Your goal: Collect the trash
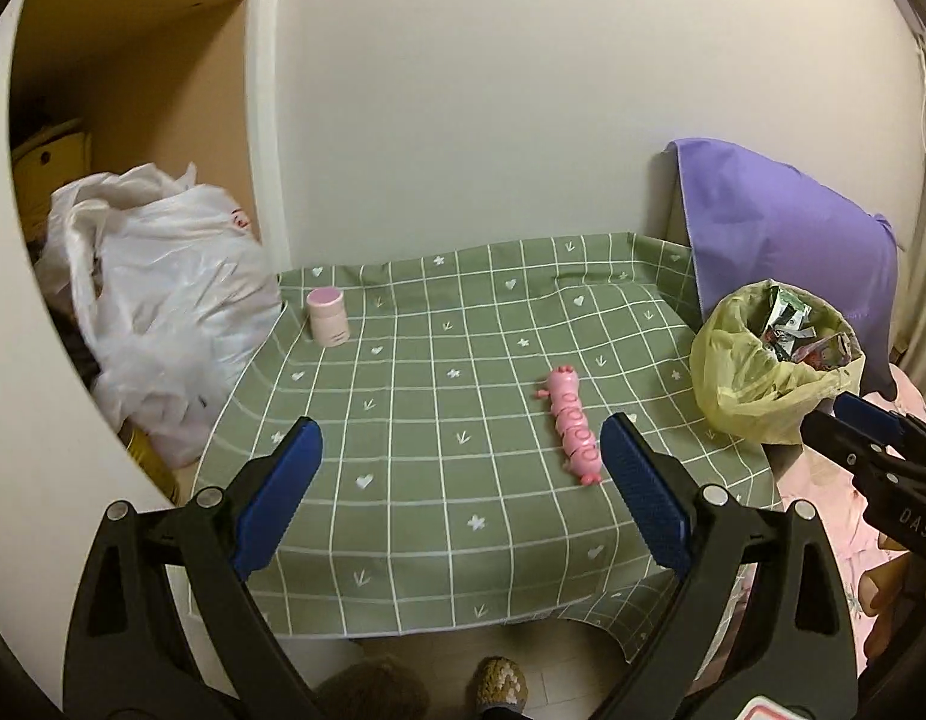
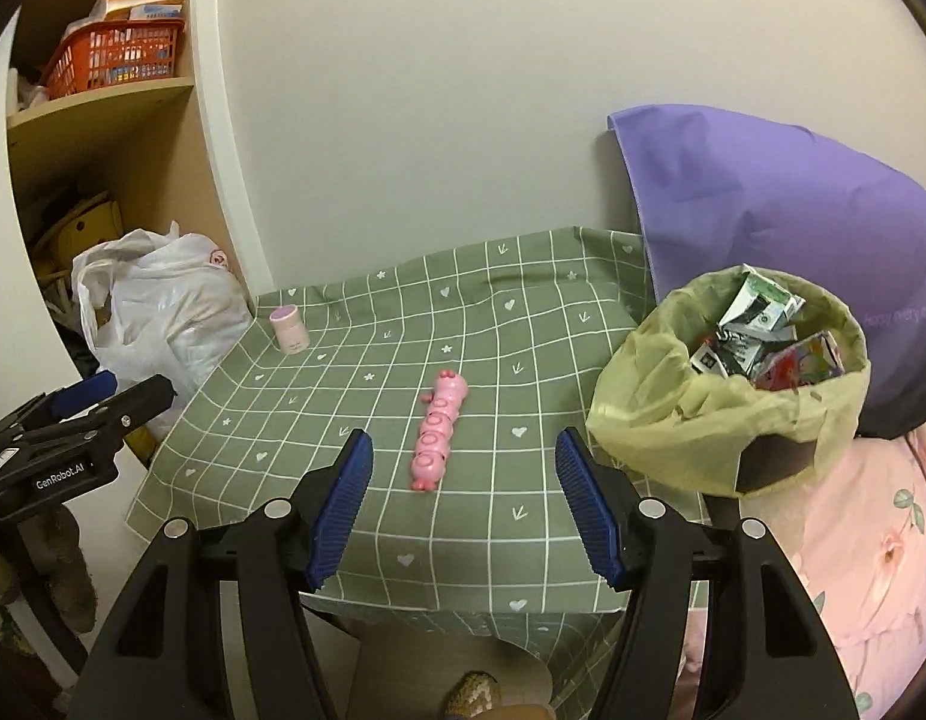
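A small bin lined with a yellow bag (image 1: 757, 384) (image 2: 673, 420) stands at the table's right edge, holding crumpled cartons and wrappers (image 2: 757, 324). A pink segmented toy (image 1: 574, 426) (image 2: 436, 429) lies on the green checked tablecloth (image 1: 433, 420) (image 2: 355, 396). A small pink jar (image 1: 327, 318) (image 2: 290, 329) stands at the back left. My left gripper (image 1: 460, 474) is open and empty above the table's front edge. My right gripper (image 2: 463, 492) is open and empty, just in front of the toy. Each gripper also shows at the edge of the other's view (image 1: 871, 444) (image 2: 85, 408).
A white plastic bag (image 1: 163, 300) (image 2: 163, 306) bulges from the shelf unit at the left. A purple pillow (image 1: 781, 228) (image 2: 781, 216) leans on the wall at the right, behind the bin. Pink bedding (image 2: 853, 540) lies at the lower right. A red basket (image 2: 115, 57) sits on an upper shelf.
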`<action>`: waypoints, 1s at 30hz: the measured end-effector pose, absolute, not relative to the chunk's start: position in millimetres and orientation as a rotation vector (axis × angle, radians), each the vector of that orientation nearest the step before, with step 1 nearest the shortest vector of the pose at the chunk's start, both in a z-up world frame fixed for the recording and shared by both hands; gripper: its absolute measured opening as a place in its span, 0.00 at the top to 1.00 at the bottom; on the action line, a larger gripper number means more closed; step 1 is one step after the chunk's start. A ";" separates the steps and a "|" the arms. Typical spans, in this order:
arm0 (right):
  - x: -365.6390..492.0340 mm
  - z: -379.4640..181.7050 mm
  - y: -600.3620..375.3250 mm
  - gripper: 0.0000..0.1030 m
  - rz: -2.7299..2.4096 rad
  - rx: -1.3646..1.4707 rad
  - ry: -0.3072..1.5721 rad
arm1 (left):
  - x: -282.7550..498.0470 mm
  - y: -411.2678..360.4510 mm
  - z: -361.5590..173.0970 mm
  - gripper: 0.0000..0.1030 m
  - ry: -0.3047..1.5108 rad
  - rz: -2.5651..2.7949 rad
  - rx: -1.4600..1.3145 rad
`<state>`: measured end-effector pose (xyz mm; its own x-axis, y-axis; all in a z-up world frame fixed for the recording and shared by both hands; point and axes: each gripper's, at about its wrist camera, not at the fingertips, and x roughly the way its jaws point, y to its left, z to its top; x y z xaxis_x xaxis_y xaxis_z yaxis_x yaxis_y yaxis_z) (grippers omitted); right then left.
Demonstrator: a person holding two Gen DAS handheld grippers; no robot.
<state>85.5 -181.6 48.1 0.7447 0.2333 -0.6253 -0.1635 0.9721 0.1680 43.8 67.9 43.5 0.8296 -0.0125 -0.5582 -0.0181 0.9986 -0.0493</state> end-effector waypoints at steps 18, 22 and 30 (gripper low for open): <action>62.7 61.8 -173.5 0.42 0.200 0.066 0.640 | 24.4 61.1 56.0 0.13 0.541 -0.048 -0.061; 60.6 63.5 -172.2 0.42 0.205 0.062 0.634 | 20.8 58.9 57.1 0.13 0.536 -0.059 -0.065; 57.0 62.8 -176.3 0.42 0.197 0.063 0.634 | 20.8 58.8 57.7 0.13 0.532 -0.072 -0.068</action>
